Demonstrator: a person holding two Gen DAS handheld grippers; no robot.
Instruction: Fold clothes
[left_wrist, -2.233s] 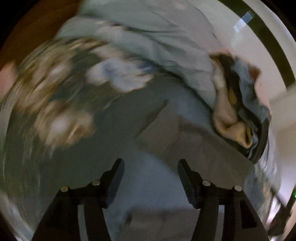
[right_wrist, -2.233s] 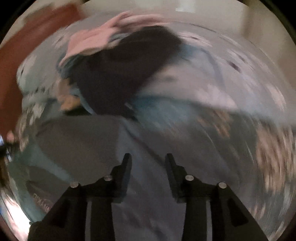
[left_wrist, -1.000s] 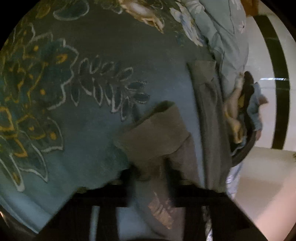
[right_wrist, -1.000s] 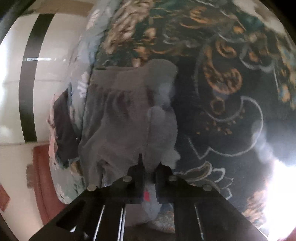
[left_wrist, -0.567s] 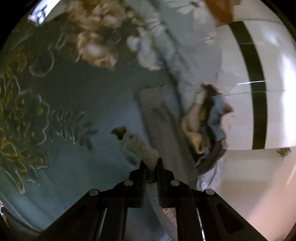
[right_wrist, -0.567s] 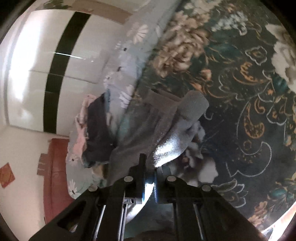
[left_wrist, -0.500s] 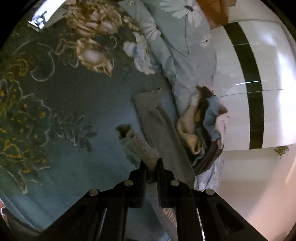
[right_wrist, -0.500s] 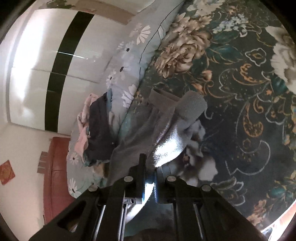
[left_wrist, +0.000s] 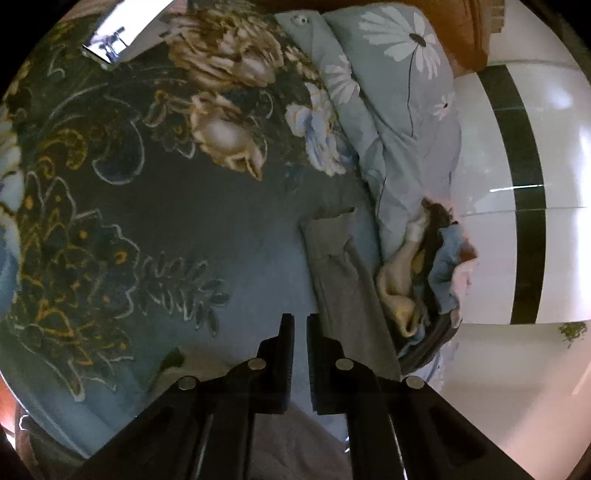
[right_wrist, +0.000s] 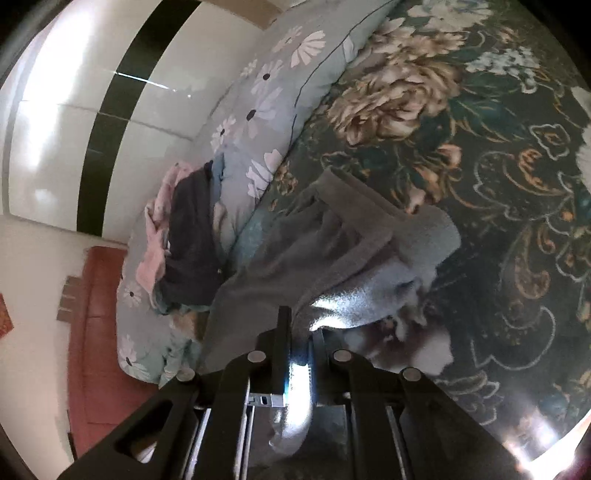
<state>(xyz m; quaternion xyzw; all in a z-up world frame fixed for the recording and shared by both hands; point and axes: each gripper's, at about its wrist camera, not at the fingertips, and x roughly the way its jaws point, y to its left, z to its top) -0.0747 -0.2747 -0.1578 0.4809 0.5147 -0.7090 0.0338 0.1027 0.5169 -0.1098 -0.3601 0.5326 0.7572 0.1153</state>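
dark floral bedspread (left_wrist: 155, 206); both grippers, left (left_wrist: 300, 325) and right (right_wrist: 301, 325), pinch the grey knit garment (right_wrist: 332, 251) mid-lift; next, carry it over into a fold.

The bed is viewed from above by both wrist cameras, each aimed forward and down past its own fingers. The grey garment (left_wrist: 343, 273) is seen at some distance in the left view and close up in the right. The clothes pile (right_wrist: 184, 236) and daisy pillow (left_wrist: 399, 92) are shared.
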